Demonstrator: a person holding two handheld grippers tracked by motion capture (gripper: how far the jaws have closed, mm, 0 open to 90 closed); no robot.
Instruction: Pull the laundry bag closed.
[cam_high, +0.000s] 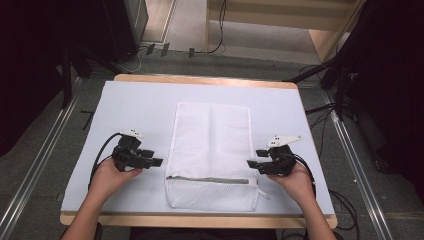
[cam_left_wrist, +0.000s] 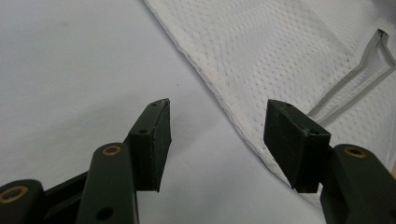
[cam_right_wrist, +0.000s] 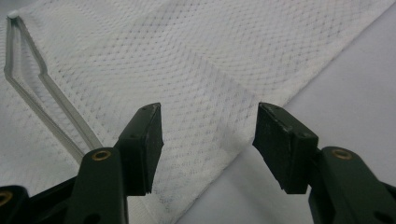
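A white mesh laundry bag (cam_high: 210, 150) lies flat in the middle of the pale blue mat, its grey zipper (cam_high: 210, 179) running across near the front end. My left gripper (cam_high: 154, 161) sits just left of the bag's left edge, open and empty. In the left gripper view the bag's edge (cam_left_wrist: 233, 116) passes between the jaws of the left gripper (cam_left_wrist: 217, 128). My right gripper (cam_high: 254, 161) sits at the bag's right edge, open. In the right gripper view the mesh (cam_right_wrist: 210, 93) lies between the jaws of the right gripper (cam_right_wrist: 208, 135), with the zipper (cam_right_wrist: 42, 88) at the left.
The mat (cam_high: 135, 110) covers a wooden table (cam_high: 200, 80). Bare mat lies on both sides of the bag. Cables (cam_high: 150, 52) and dark stands (cam_high: 340, 75) sit on the floor beyond the table.
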